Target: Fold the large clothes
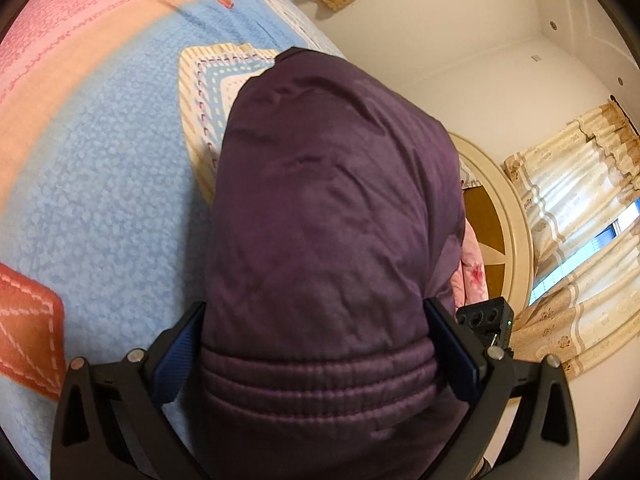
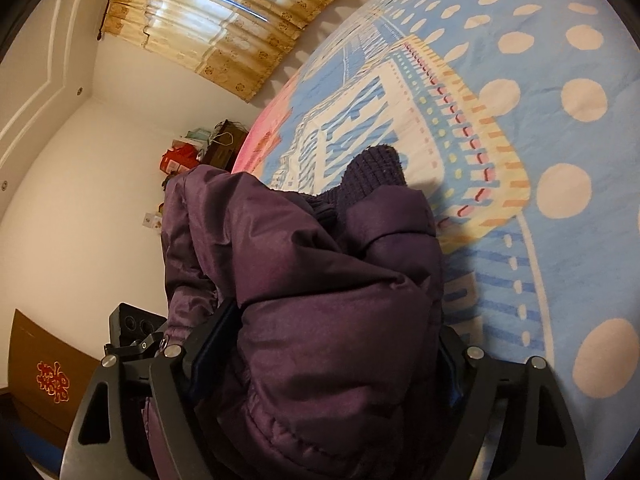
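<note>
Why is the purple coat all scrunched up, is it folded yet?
Not folded yet. The purple coat bunches in puffy lumps between both tools, left tool and right tool, above the bed.

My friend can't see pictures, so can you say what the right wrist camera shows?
The right tool is clamped on a bunched-up puffy purple jacket, held over a bed. A ribbed knit cuff pokes up behind it, above a blue bedspread with cream dots. On the left are a white wall and gold curtains.
</note>
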`<state>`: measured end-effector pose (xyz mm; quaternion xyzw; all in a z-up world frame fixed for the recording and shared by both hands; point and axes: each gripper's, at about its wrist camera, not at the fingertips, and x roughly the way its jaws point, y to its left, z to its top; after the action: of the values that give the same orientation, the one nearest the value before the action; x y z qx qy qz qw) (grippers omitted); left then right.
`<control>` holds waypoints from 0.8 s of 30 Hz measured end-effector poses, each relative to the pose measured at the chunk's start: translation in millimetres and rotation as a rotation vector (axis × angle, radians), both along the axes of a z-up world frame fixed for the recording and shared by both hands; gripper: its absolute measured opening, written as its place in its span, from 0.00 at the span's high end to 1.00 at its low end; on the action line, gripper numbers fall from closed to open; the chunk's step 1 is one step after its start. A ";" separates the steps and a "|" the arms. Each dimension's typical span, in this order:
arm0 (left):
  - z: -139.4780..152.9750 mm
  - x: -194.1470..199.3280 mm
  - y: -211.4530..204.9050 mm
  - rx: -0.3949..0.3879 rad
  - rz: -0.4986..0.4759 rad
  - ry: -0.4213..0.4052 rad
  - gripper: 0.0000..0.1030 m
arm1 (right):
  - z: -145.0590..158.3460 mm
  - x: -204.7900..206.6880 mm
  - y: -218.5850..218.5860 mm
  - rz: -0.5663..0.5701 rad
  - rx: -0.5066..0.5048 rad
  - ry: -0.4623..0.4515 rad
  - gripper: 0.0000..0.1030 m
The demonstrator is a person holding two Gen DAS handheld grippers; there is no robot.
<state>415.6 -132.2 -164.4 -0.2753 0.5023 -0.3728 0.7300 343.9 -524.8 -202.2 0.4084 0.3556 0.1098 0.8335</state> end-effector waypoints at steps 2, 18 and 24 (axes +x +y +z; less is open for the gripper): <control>4.7 -1.3 -5.5 0.018 -0.003 -0.014 0.00 | -0.7 0.3 -1.4 0.008 0.002 0.005 0.22; 65.1 -47.7 -26.4 0.174 0.019 -0.295 0.20 | 15.6 -36.9 14.3 0.017 0.102 -0.137 0.48; 87.0 -77.3 -7.6 0.227 0.048 -0.415 0.20 | 27.5 -49.8 38.1 0.061 0.140 -0.192 0.48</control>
<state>338.3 -139.9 -77.4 -0.1209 0.3733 -0.3450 0.8526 294.1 -486.6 -174.7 0.4423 0.2779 0.1985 0.8293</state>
